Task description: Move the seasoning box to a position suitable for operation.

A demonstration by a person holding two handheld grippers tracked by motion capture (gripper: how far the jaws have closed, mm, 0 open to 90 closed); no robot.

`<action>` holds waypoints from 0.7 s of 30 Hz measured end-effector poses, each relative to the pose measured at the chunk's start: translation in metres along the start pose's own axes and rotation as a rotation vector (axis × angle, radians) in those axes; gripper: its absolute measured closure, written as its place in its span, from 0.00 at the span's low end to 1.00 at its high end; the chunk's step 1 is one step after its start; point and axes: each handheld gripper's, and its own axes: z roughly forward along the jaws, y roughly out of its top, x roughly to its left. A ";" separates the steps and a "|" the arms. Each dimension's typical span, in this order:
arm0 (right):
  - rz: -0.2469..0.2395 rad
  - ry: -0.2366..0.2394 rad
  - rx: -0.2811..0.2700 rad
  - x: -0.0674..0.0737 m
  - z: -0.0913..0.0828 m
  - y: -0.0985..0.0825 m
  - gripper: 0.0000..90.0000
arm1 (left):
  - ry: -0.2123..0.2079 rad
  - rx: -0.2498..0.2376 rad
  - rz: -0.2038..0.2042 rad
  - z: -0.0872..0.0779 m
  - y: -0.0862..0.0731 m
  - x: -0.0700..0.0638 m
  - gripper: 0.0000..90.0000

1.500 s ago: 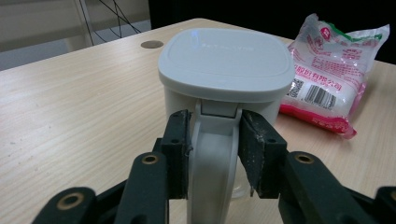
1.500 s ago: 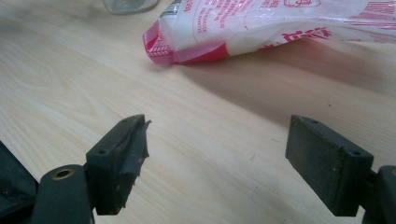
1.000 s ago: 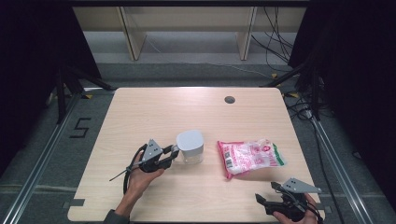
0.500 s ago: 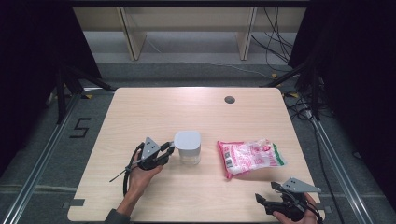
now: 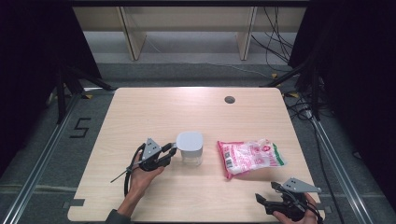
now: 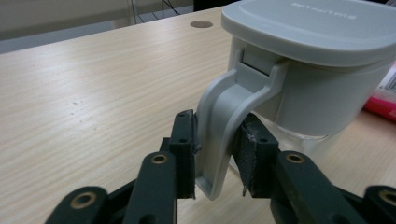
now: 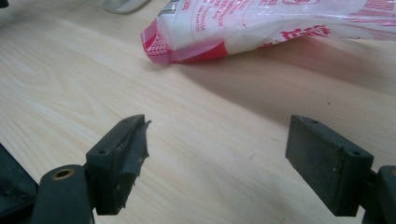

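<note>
**Left gripper clamps the jug handle, right waits wide open**

Little has changed since a second ago: the lidded jug (image 5: 190, 148) stands at the same spot near the middle of the table (image 5: 154, 109), and both hands sit where they were. The left gripper (image 5: 169, 151) has its jaws on either side of the jug's grey handle (image 6: 219, 135); they have just been easing open a touch after a small squeeze, and in the left gripper view the pads still press the handle from both sides. The jug stands upright, lid on, just right of the left hand (image 5: 140, 179).

The right gripper (image 5: 268, 201) rests at the near right corner, jaws spread wide with bare wood between them.

Count: one jug, one red-and-white plastic packet (image 5: 250, 156) lying flat just right of the jug, two grippers, one round cable hole (image 5: 229, 99) at the far side.
</note>
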 end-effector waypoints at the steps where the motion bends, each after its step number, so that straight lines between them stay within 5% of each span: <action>1: -0.001 0.000 0.000 0.000 0.000 0.000 0.24 | -0.021 -0.006 -0.010 0.000 0.000 0.001 0.73; 11: 0.001 0.005 0.004 -0.002 -0.002 0.000 0.24 | -0.061 0.062 0.059 -0.014 0.011 0.000 0.53; 18: -0.012 -0.006 0.000 -0.004 -0.002 -0.001 0.24 | -0.070 0.080 0.069 -0.029 0.022 -0.001 0.44; 20: 0.046 0.004 0.021 -0.001 -0.002 -0.002 0.24 | -0.077 0.086 0.077 -0.036 0.027 0.000 0.42; 21: 0.021 -0.002 0.013 -0.004 -0.002 -0.002 0.24 | -0.088 0.081 0.085 -0.039 0.029 0.001 0.42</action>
